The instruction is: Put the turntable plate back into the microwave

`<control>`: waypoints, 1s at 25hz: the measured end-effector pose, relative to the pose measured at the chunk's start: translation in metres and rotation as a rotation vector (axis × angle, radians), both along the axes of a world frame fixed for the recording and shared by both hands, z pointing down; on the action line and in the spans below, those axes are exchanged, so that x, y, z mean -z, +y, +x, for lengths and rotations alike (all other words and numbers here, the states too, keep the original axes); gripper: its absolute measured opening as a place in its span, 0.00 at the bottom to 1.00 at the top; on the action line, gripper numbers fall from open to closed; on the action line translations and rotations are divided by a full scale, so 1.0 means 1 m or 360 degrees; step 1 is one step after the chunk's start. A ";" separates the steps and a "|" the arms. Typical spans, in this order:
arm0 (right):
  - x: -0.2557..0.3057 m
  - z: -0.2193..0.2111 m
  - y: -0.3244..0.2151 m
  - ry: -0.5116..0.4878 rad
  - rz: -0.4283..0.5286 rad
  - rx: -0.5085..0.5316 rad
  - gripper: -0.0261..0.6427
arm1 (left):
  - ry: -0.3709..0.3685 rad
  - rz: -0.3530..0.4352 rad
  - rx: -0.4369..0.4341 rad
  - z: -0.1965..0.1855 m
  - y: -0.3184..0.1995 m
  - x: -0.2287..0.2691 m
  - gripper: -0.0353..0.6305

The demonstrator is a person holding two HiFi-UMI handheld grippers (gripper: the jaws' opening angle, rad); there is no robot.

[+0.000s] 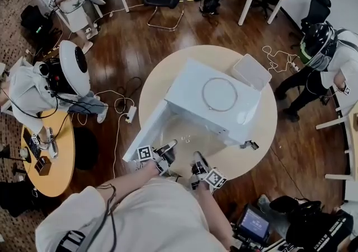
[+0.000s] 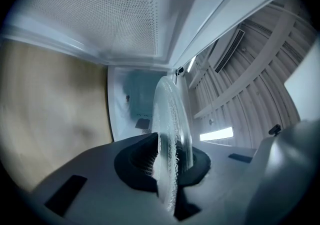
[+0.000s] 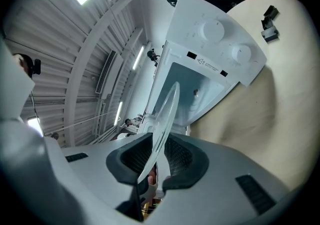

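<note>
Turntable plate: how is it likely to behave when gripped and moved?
The turntable plate looks like clear glass, so it is probably stiff, fragile and fairly heavy. Only its smooth rim sits in the left hand-held gripper, so it may slip. Round and thin, it could roll if set on edge.

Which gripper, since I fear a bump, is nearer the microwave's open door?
Left. The left gripper is close beside the open door, by its inner face. The right gripper is across the turntable plate, farther from the door.
</note>
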State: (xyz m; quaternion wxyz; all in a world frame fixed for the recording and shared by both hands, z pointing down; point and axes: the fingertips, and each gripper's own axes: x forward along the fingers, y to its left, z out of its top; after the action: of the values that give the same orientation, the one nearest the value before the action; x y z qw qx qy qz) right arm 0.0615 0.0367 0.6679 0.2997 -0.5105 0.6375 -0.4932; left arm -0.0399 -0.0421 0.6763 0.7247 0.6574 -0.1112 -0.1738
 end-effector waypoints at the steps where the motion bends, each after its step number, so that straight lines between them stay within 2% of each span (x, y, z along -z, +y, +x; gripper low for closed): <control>1: -0.001 0.001 -0.001 -0.0003 0.0001 -0.0002 0.16 | -0.0001 -0.0003 -0.0001 0.000 -0.001 -0.001 0.10; 6: -0.009 0.005 -0.005 -0.0024 -0.0013 -0.0016 0.16 | -0.0007 -0.0018 -0.0005 0.005 -0.005 -0.007 0.10; 8: -0.004 0.005 -0.009 -0.0041 0.0038 -0.0014 0.16 | -0.0014 -0.0017 -0.0008 0.006 -0.006 -0.009 0.10; 13: -0.010 0.014 -0.013 -0.0018 -0.0007 -0.0027 0.16 | -0.0014 -0.0011 -0.0016 0.013 -0.013 -0.010 0.10; 17: -0.006 0.015 -0.019 0.0004 0.0039 -0.0014 0.16 | -0.0023 -0.0010 -0.0011 0.016 -0.015 -0.013 0.10; 20: -0.019 0.021 -0.014 0.0081 -0.0053 -0.0013 0.16 | -0.0031 -0.0012 -0.0006 0.017 -0.016 -0.013 0.10; 25: -0.011 0.019 -0.019 0.0092 -0.0046 -0.0007 0.16 | -0.0040 -0.0033 0.0013 0.016 -0.018 -0.014 0.10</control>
State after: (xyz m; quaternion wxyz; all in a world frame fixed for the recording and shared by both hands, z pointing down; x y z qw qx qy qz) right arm 0.0805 0.0176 0.6793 0.2749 -0.5302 0.6376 -0.4867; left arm -0.0241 -0.0599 0.6903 0.7293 0.6516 -0.1247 -0.1674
